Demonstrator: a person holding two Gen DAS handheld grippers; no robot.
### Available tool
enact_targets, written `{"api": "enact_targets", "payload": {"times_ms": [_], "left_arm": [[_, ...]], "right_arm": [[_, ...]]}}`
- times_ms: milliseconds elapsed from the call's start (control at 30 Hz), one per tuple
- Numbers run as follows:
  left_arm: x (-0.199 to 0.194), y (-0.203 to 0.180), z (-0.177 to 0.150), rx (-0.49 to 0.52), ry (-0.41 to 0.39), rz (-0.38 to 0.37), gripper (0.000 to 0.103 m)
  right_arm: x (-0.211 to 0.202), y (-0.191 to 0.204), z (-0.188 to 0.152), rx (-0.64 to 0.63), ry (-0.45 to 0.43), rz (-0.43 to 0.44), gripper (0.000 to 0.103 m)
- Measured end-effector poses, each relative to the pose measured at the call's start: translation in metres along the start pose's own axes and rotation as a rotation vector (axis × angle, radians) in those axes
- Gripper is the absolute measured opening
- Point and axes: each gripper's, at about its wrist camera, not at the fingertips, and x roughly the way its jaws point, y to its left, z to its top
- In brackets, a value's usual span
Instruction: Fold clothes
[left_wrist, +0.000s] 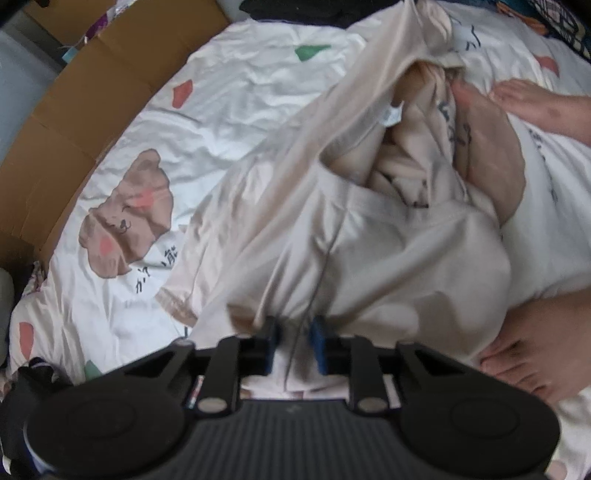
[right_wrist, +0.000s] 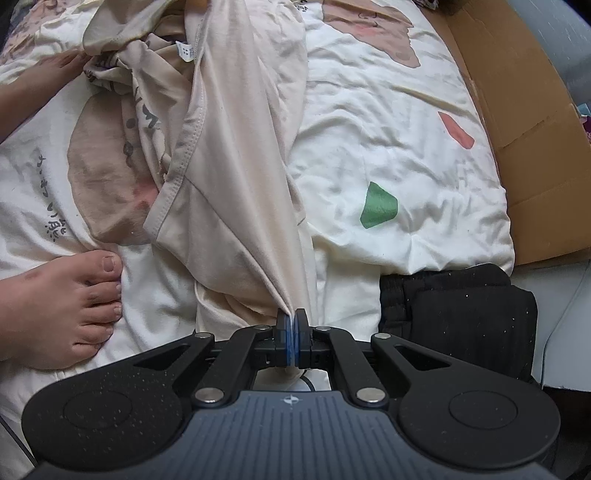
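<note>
A beige T-shirt (left_wrist: 369, 236) lies crumpled on a white printed bedspread (left_wrist: 229, 110). My left gripper (left_wrist: 295, 343) has its jaws a little apart with a bunch of the shirt's fabric between the blue pads; the grip looks loose. In the right wrist view the same beige T-shirt (right_wrist: 236, 155) stretches away from me, its neckline and label showing. My right gripper (right_wrist: 293, 332) is shut tight on a pinched fold of the shirt's edge.
Bare feet rest on the bed at the right in the left wrist view (left_wrist: 546, 354) and at the left in the right wrist view (right_wrist: 59, 306). Brown cardboard (right_wrist: 524, 122) lines the bed's side. A black garment (right_wrist: 458, 306) lies near my right gripper.
</note>
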Motion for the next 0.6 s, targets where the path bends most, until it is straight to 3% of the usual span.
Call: {"api": "enact_targets", "payload": {"times_ms": [133,333,600], "left_arm": [[-0.016,0.006,-0.002,-0.024,-0.051,-0.017,0.005],[-0.071,0.037,-0.009,-0.217,-0.205,-0.048,0.004],[-0.11,0.08,-0.014,-0.395,-0.274,-0.018,0.004]], "right_arm": [[-0.004,-0.003,-0.002,0.018,-0.004,-0.001,0.0],[-0.024,-0.021,-0.006,0.118,-0.043,-0.007,0.0],[-0.052,-0.047,-0.004,0.218,-0.117,-0.026,0.0]]}}
